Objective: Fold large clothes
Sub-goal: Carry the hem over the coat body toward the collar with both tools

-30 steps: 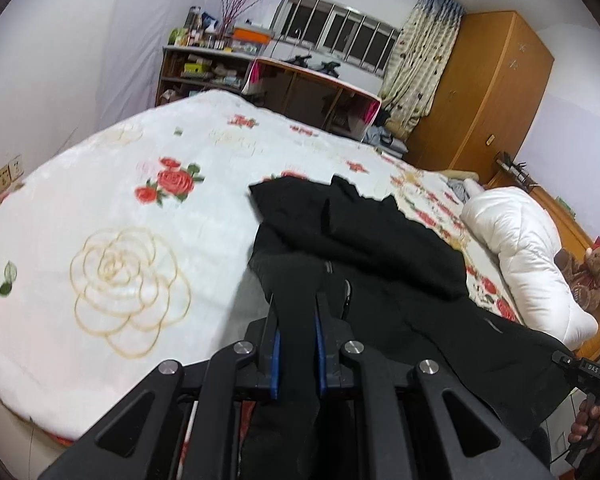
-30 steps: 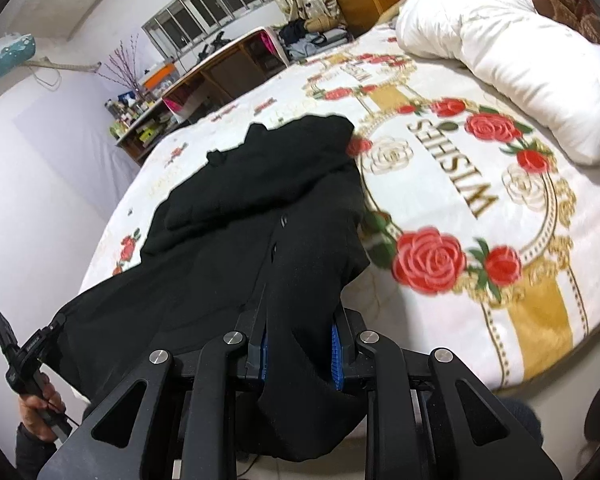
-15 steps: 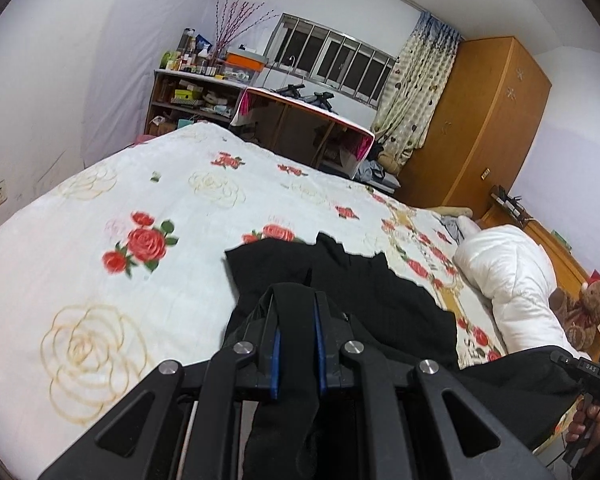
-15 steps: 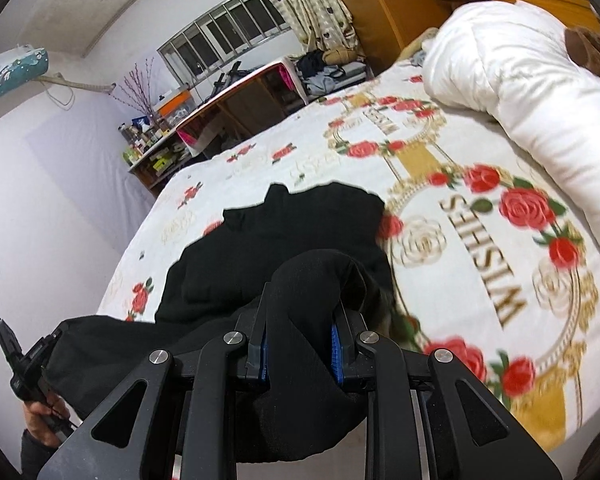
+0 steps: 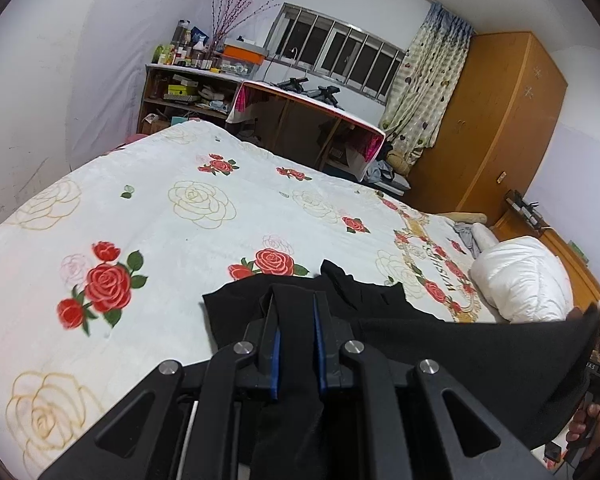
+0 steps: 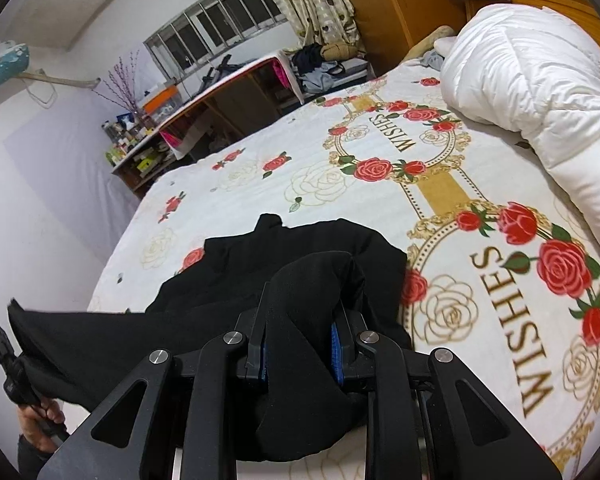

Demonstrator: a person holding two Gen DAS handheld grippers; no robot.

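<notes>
Black garment (image 5: 440, 344) lifted further over bed (image 5: 172, 240), both tools still clamped.

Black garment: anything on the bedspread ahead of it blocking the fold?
Nothing visible does. Both tongs, left and right, are shut on the black garment. The flowered bedspread beyond it lies bare; the white duvet sits off to the side.

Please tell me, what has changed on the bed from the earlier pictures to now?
The black garment was drawn toward the near edge of the bed; less of it lies on the cover now. The left gripper and right gripper stayed shut on its cloth. The white duvet did not move.
</notes>
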